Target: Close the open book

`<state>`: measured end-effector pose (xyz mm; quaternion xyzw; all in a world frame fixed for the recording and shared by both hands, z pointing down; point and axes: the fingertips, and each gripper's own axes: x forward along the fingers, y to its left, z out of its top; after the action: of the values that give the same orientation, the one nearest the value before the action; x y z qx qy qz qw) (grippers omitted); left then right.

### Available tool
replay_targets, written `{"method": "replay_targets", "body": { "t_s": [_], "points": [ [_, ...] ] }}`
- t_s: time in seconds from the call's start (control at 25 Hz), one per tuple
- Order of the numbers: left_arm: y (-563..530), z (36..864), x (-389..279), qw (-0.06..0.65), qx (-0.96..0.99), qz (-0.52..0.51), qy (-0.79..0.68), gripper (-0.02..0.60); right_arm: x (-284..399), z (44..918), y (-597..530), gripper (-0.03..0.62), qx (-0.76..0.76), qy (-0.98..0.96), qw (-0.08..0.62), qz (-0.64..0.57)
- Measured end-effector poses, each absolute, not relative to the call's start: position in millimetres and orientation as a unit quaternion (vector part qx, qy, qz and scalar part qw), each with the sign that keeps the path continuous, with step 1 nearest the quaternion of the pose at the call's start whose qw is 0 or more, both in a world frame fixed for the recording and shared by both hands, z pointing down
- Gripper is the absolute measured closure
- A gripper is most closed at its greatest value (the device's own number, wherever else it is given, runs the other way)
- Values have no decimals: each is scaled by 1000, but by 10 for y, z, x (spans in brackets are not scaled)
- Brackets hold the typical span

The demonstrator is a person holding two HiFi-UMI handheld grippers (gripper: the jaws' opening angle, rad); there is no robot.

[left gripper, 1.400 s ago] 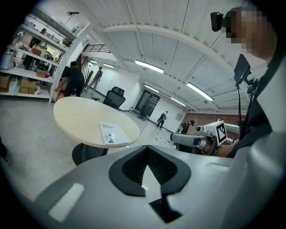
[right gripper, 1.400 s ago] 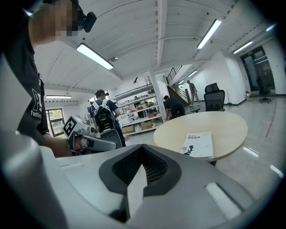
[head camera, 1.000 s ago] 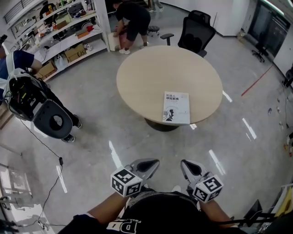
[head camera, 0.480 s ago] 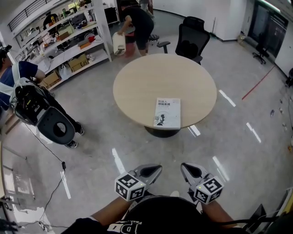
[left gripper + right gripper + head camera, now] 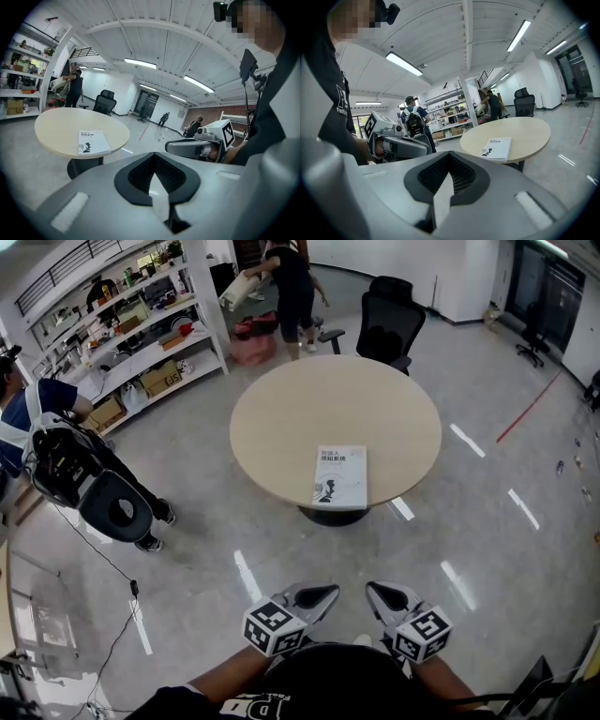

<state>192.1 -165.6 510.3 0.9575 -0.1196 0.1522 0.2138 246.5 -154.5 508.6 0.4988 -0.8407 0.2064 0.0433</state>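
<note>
A white book (image 5: 340, 476) lies closed, cover up, near the front edge of the round beige table (image 5: 319, 399). Both grippers hover low in the head view, close to my body and well short of the table. My left gripper (image 5: 315, 596) is shut with nothing in it, and so is my right gripper (image 5: 379, 595). In the left gripper view the book (image 5: 92, 141) lies far ahead at the left and the right gripper (image 5: 187, 147) shows at the right. The right gripper view has the book (image 5: 497, 147) ahead and the left gripper (image 5: 398, 146) at the left.
A black office chair (image 5: 389, 315) stands behind the table. White shelves (image 5: 122, 329) line the back left wall. One person with a backpack (image 5: 56, 460) stands at the left, another (image 5: 291, 282) at the back by a pink bag (image 5: 253, 345). Shiny grey floor surrounds the table.
Both grippers have shifted slightly and sit a little closer together. The person at the back has stood up and moved along the shelves. The book lies as before.
</note>
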Motion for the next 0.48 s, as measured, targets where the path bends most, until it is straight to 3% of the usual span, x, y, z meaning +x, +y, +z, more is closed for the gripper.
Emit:
{"method": "replay_targets", "body": {
  "t_s": [0.48],
  "points": [
    [-1860, 5068, 1906, 213, 958, 151, -117, 575, 2510, 5040, -1657, 588, 508, -835, 40, 209]
  ]
}}
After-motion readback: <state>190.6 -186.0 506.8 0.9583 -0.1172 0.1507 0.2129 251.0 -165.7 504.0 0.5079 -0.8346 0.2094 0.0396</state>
